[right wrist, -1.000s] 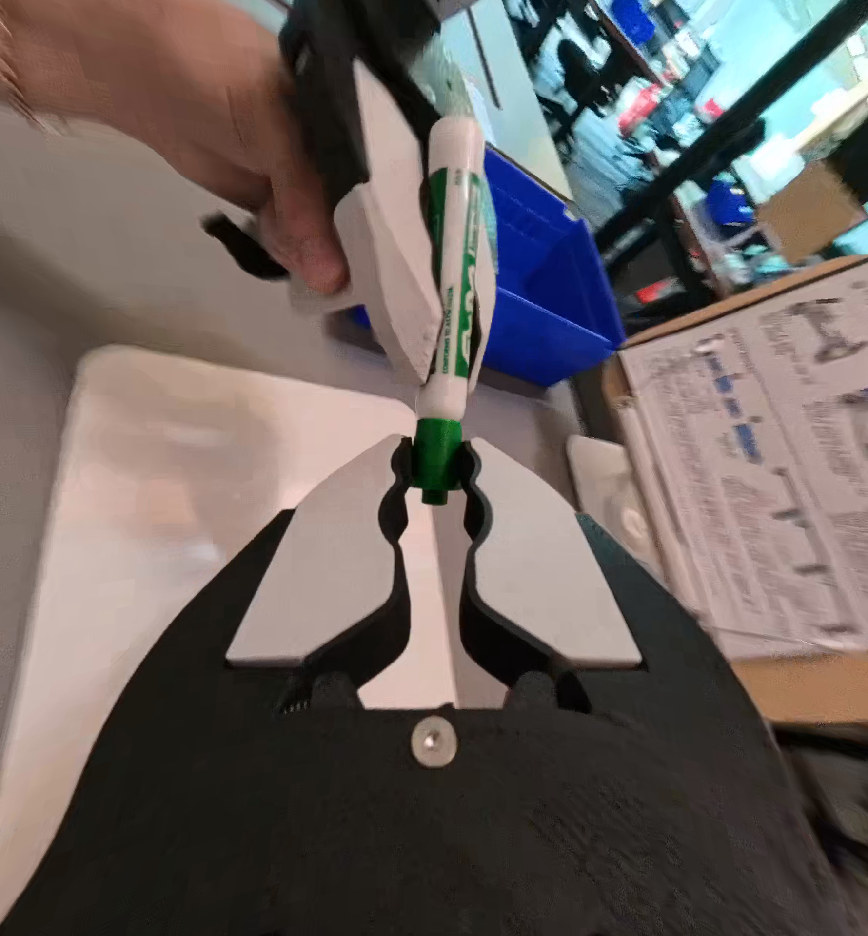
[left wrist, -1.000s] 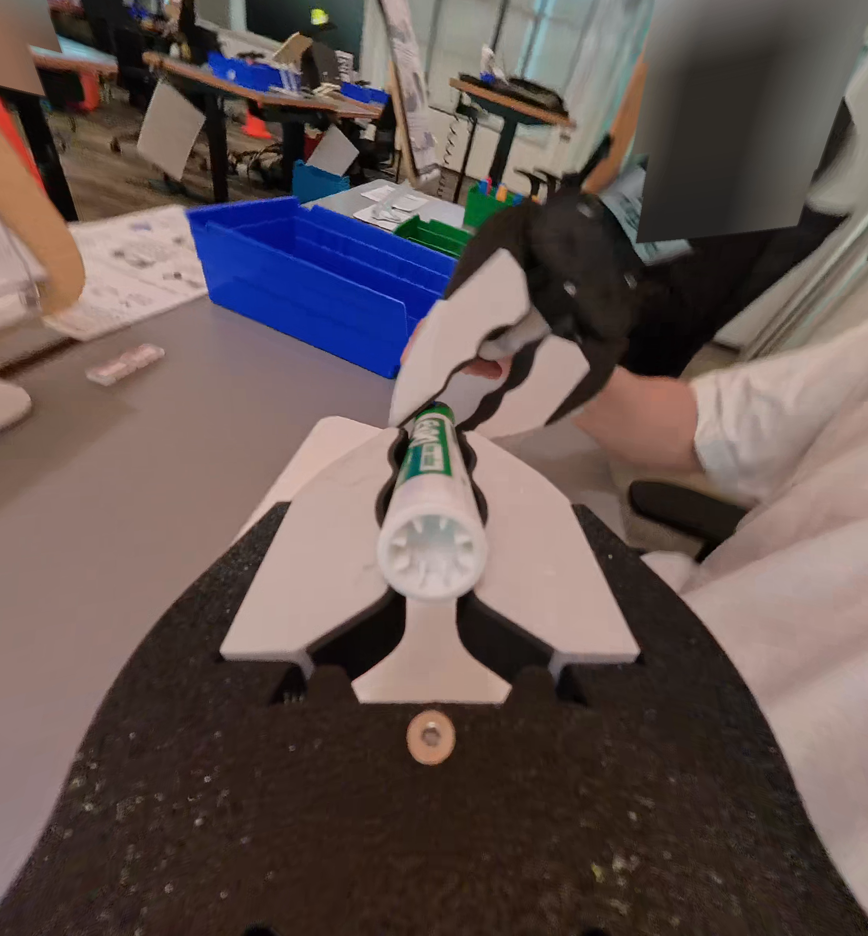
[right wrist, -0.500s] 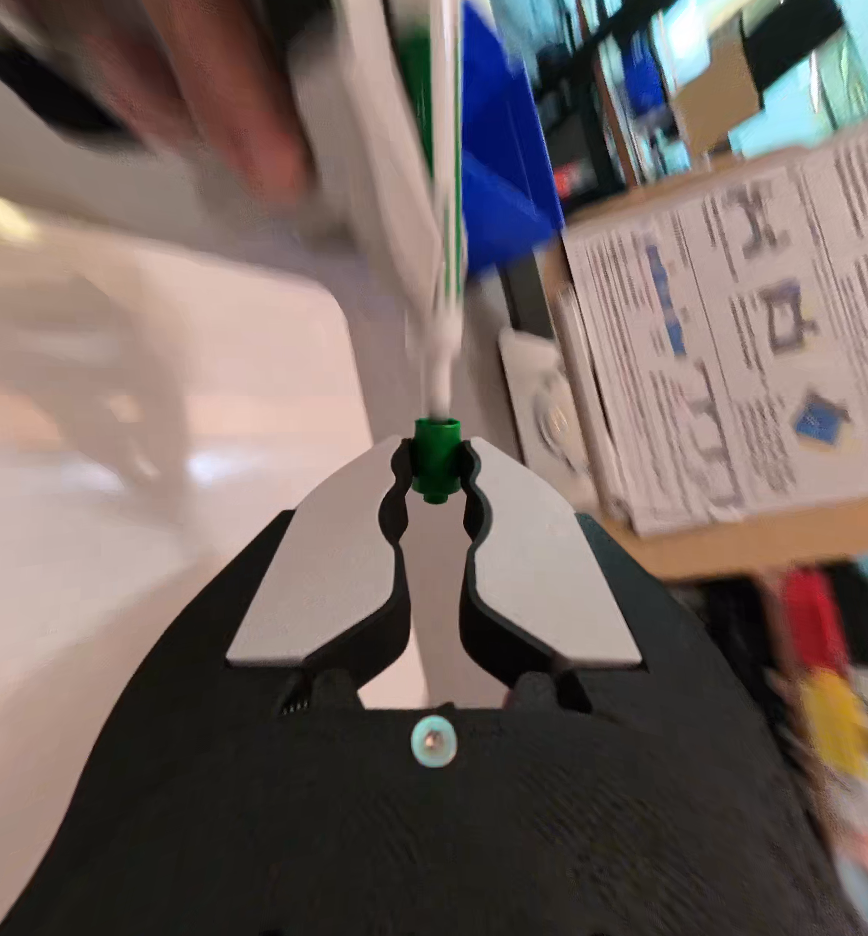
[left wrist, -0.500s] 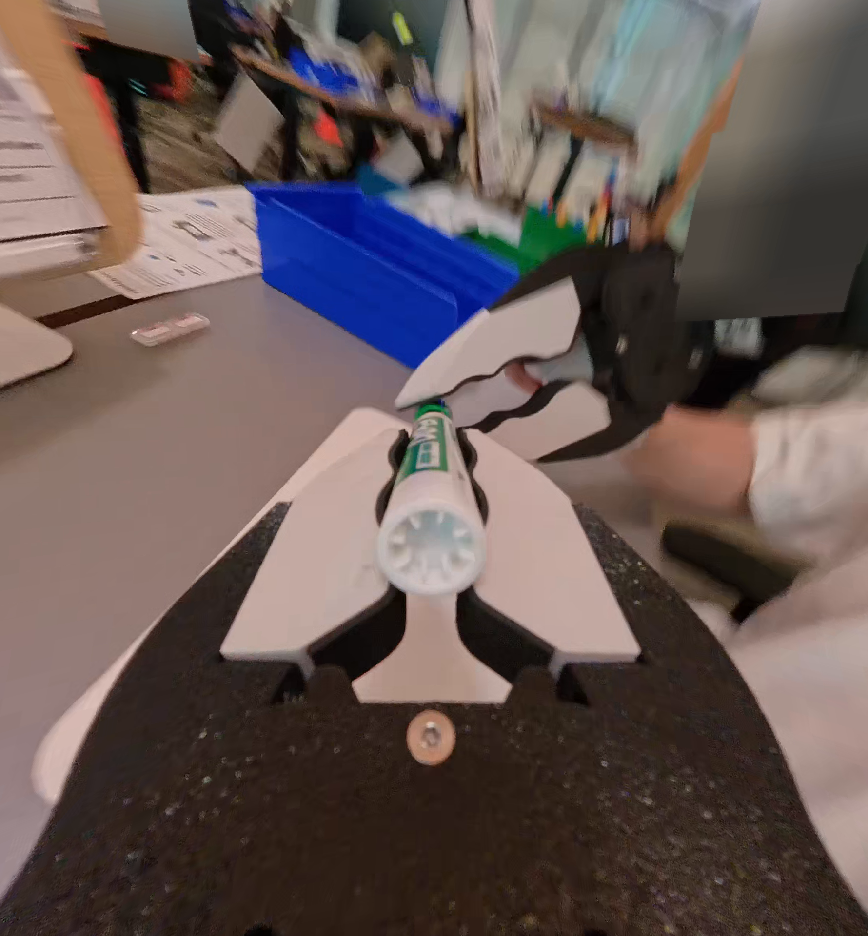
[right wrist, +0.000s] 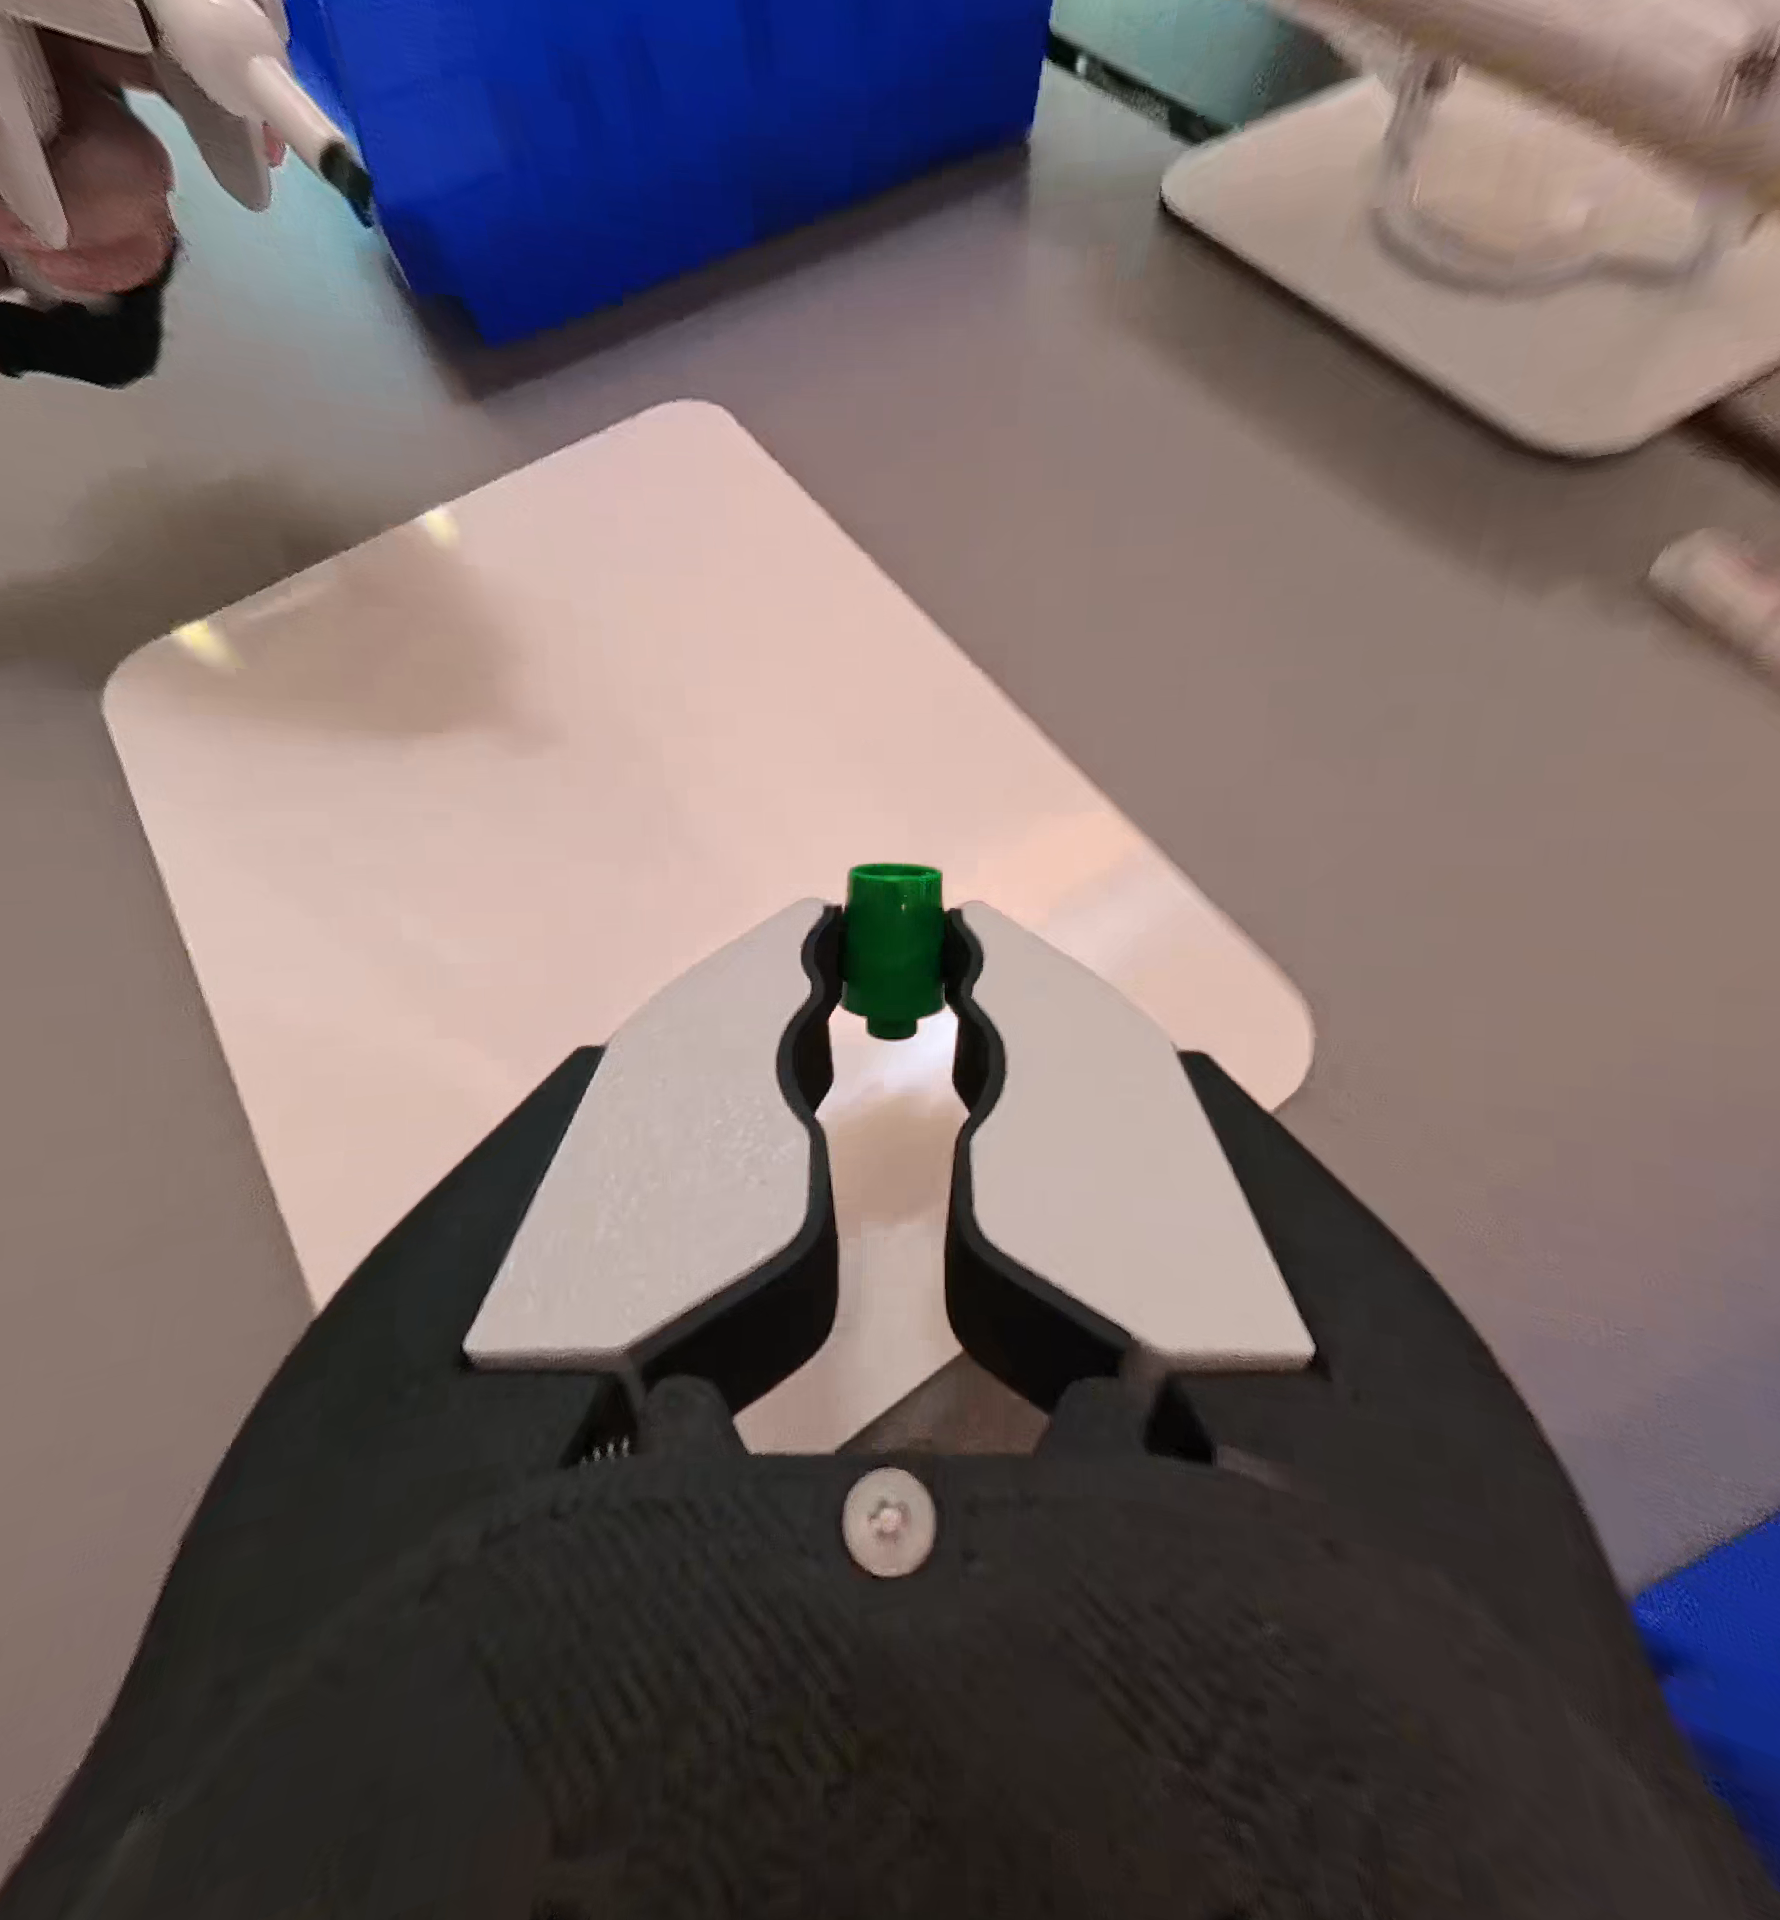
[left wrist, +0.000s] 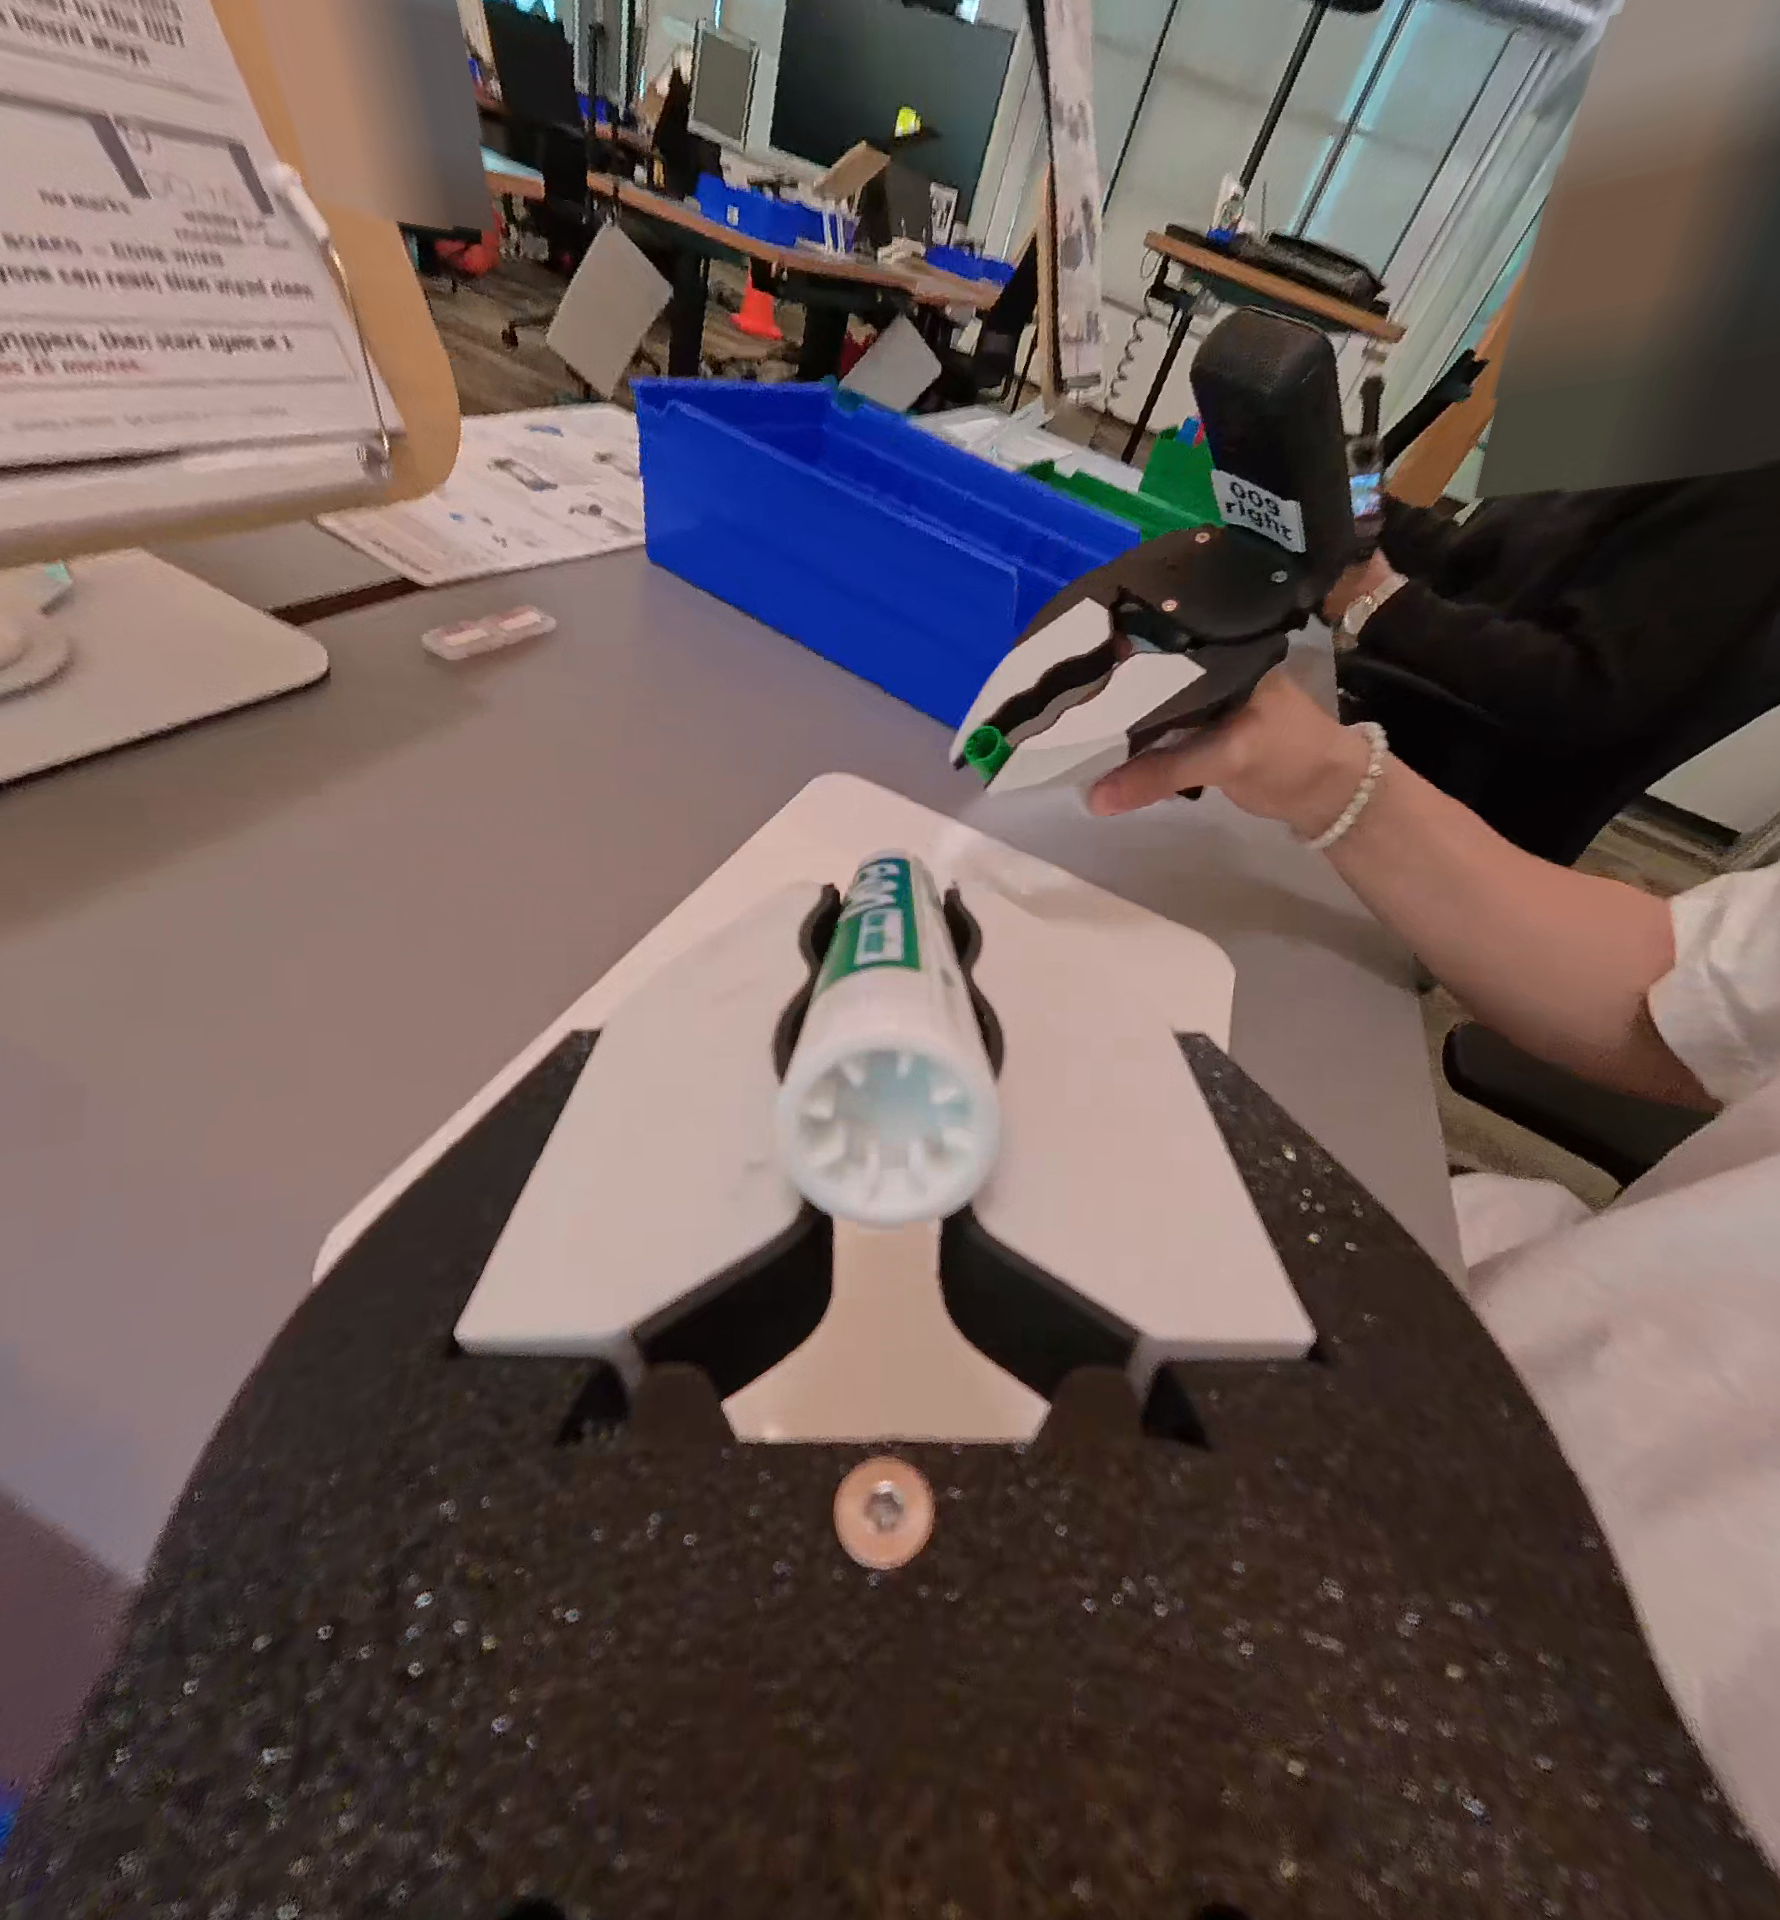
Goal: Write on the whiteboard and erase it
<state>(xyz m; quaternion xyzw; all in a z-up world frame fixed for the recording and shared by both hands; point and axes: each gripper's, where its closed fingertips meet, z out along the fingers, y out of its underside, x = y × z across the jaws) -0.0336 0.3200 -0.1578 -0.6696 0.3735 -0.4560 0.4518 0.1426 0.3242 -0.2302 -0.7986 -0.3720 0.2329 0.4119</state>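
Observation:
My left gripper (left wrist: 888, 906) is shut on a white marker with a green label (left wrist: 888, 1023), its butt end toward the camera, held above the small white whiteboard (left wrist: 1094, 997) on the grey table. My right gripper (right wrist: 891, 925) is shut on the marker's green cap (right wrist: 891, 951), held above the whiteboard (right wrist: 553, 810). In the left wrist view the right gripper (left wrist: 990, 743) with the cap (left wrist: 985, 750) is up and to the right, apart from the marker. In the right wrist view the left gripper (right wrist: 242, 156) shows blurred at top left with the uncapped dark tip (right wrist: 340, 171).
A blue bin (left wrist: 865, 530) stands behind the whiteboard. A stand with printed sheets (left wrist: 127, 249) on a white base (left wrist: 138, 665) is at the left. A small clear object (left wrist: 488, 630) lies on the table (left wrist: 242, 852). A person's arm and sleeve (left wrist: 1540, 935) are at the right.
The cap has come off the marker: the right gripper pulled away to the right with the cap, and the two grippers are now apart above the whiteboard.

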